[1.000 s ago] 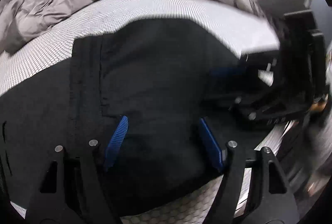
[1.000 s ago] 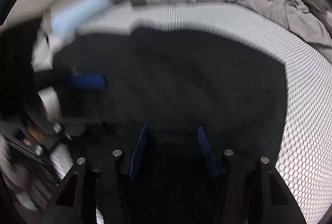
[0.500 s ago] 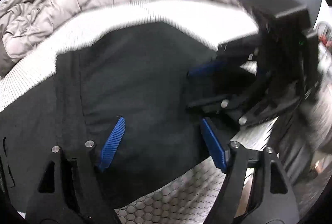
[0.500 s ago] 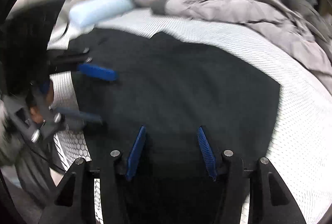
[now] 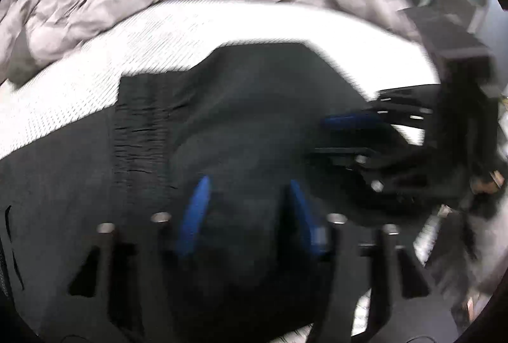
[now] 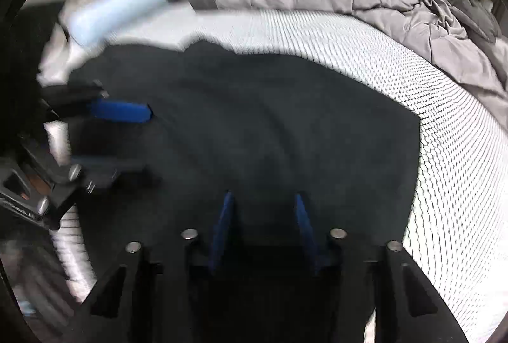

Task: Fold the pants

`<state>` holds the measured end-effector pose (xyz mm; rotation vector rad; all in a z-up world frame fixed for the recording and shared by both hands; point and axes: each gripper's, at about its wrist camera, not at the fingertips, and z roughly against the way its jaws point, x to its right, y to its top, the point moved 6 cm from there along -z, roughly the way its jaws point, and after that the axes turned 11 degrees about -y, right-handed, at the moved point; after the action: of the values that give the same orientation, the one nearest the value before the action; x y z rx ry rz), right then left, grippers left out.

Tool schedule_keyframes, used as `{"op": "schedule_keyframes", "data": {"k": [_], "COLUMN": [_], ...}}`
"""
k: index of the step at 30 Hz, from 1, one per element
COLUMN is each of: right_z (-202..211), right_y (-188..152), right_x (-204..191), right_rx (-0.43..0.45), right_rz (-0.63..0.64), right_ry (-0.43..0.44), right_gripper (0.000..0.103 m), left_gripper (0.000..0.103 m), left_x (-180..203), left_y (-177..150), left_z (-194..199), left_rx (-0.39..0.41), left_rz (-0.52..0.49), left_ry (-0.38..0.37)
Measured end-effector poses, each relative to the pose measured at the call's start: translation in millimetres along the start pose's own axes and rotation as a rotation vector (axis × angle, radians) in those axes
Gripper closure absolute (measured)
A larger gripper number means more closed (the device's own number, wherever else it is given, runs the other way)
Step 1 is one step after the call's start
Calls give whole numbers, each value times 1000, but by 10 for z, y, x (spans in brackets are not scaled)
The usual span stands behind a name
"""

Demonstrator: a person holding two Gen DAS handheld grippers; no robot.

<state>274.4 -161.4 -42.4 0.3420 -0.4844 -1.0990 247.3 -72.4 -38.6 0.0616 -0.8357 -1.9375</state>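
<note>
The black pants [image 5: 254, 121] lie spread on the bed [image 6: 397, 63], and both the left claw [image 5: 247, 200] and right claw [image 6: 263, 213] are closing over the near edge; through the blur, the pads seem not yet to pinch cloth. Next, I judge, each must nip the fabric firmly before lifting it over.

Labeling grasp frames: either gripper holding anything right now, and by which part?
Cannot tell yet. Left gripper and right gripper are both closing over the near edge of the black pants; frames too blurred to confirm a pinch.
</note>
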Motion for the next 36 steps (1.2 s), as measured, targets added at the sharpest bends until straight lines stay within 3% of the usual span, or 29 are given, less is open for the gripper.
{"op": "schedule_keyframes", "data": {"k": [3, 6, 10, 13, 17, 19, 23, 26, 30, 34, 36], "right_z": [-55, -95, 31, 44, -288, -366, -355, -261, -201, -518, -577], "right_y": [5, -67, -117, 67, 374, 358, 245, 238, 454, 760, 800], "right_x": [55, 356, 572, 393, 167, 210, 615, 762, 644, 444, 477], "right_rx": [-12, -29, 7, 53, -16, -40, -56, -26, 33, -2, -26], "right_rz": [38, 24, -59, -70, -53, -37, -75, -113, -113, -103, -86], "right_ry": [-38, -164, -91, 9, 8, 0, -131, -100, -20, -41, -65], "right_gripper": [63, 63, 63, 63, 63, 65, 65, 65, 65, 65, 65], "left_gripper": [65, 65, 65, 65, 68, 76, 76, 75, 73, 74, 76], "left_x": [-32, -67, 18, 55, -161, -245, -300, -223, -124, -395, -461], "left_y": [-24, -127, -77, 184, 294, 274, 186, 176, 465, 498, 497], "left_z": [8, 97, 247, 294, -122, -108, 60, 212, 209, -174, -168], "left_rx": [2, 12, 48, 103, -8, 6, 12, 36, 99, 10, 20], "left_rz": [-33, -40, -39, -39, 25, 42, 51, 60, 13, 116, 143], "left_ry": [16, 25, 22, 13, -1, -24, -30, -3, 41, 51, 10]}}
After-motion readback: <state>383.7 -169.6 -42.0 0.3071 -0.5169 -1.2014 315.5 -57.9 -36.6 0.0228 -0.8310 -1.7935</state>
